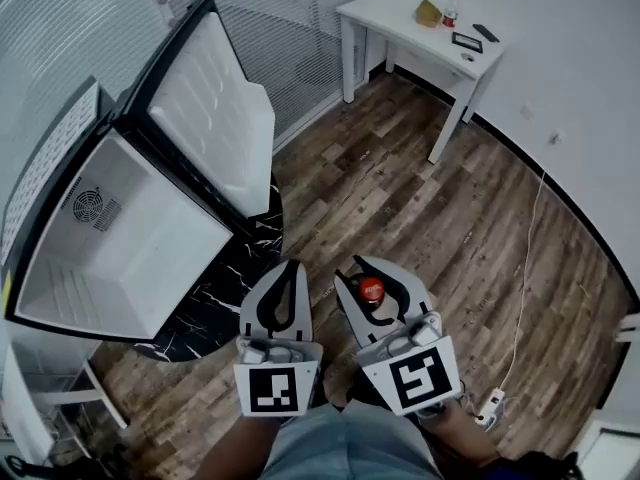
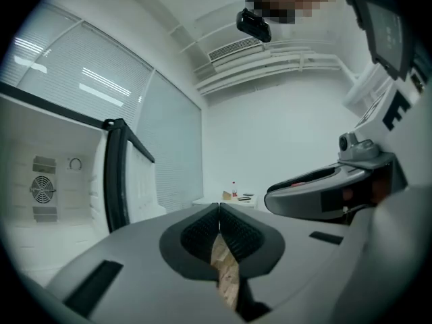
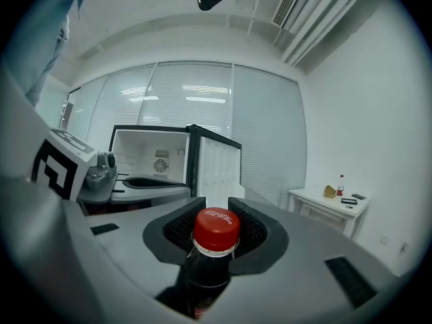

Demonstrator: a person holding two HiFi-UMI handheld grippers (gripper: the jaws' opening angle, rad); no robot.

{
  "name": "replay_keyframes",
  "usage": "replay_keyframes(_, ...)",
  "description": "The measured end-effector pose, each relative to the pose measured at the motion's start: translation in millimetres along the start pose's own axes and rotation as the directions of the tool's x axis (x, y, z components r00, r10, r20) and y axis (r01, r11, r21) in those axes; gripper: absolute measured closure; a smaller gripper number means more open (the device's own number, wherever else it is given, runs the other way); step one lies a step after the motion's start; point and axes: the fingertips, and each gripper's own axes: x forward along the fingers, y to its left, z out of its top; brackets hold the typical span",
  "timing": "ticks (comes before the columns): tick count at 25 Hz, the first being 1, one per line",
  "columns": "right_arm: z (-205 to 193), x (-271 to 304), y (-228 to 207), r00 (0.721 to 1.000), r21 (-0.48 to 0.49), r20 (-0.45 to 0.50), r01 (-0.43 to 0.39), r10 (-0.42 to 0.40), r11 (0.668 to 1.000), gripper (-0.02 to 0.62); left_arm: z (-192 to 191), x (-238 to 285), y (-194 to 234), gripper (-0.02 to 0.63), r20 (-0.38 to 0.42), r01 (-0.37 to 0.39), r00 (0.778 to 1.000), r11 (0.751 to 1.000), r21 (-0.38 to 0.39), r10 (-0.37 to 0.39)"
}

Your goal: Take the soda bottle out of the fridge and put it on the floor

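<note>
Head view: the right gripper point(image 1: 372, 270) clasps the soda bottle point(image 1: 371, 290) at the neck, with the red cap showing between its two jaws. The bottle is outside the fridge point(image 1: 120, 228), over the wooden floor point(image 1: 420, 198); its base is hidden, so contact with the floor cannot be told. The left gripper point(image 1: 283, 268) lies just beside the right one, its jaws pressed together on nothing. The fridge door point(image 1: 215, 108) is swung wide open, its free edge reaching over a black marbled slab point(image 1: 230, 288), whose curved rim ends near the left gripper. Bare boards run from both grippers to the white table point(image 1: 400, 23) in the far corner. A white cable point(image 1: 530, 268) trails along the floor on the right.

Right gripper view: the bottle point(image 3: 216, 231) stands upright between the ribbed pads point(image 3: 253, 229).

Left gripper view: the jaw tips of the left gripper point(image 2: 219, 211) meet.
</note>
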Motion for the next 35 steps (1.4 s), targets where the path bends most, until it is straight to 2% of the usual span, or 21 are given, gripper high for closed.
replay_keyframes(6,-29.8,-66.9,-61.6,0.987,0.030,-0.026,0.157,-0.156,0.987,0.479,-3.4,25.7,-91.7,0.586,-0.004,0.158,0.987,0.987,0.002,-0.158)
replay_keyframes(12,-53.8,-133.5,-111.7,0.950,0.049,-0.064,0.308,-0.305,0.950,0.479,-8.8,42.7,-180.6,0.586,-0.021,0.317,0.948,0.949,-0.006,-0.317)
replay_keyframes(16,-68.2,-176.4,-137.4,0.914,0.068,-0.088,0.403,-0.397,0.913,0.480,-7.8,46.8,-232.8,0.586,-0.029,0.420,0.907,0.907,0.003,-0.420)
replay_keyframes(20,-86.6,-210.7,-162.4,0.866,0.079,-0.115,0.497,-0.488,0.864,0.480,-7.8,49.9,-276.4,0.586,-0.026,0.517,0.856,0.855,0.034,-0.517)
replay_keyframes(24,-104.1,-235.4,-176.5,0.821,0.101,-0.137,0.567,-0.553,0.817,0.480,-23.5,48.4,-307.3,0.586,-0.070,0.598,0.801,0.800,0.056,-0.594)
replay_keyframes(29,-127.5,-248.7,-187.1,0.786,0.103,-0.153,0.616,-0.599,0.781,0.480,-44.9,52.0,-333.4,0.586,-0.087,0.655,0.753,0.755,0.016,-0.652)
replay_keyframes(35,-162.7,-265.0,-195.1,0.738,0.153,-0.186,0.674,-0.648,0.723,0.480,-76.7,60.4,-352.9,0.586,-0.147,0.703,0.707,0.711,0.034,-0.692)
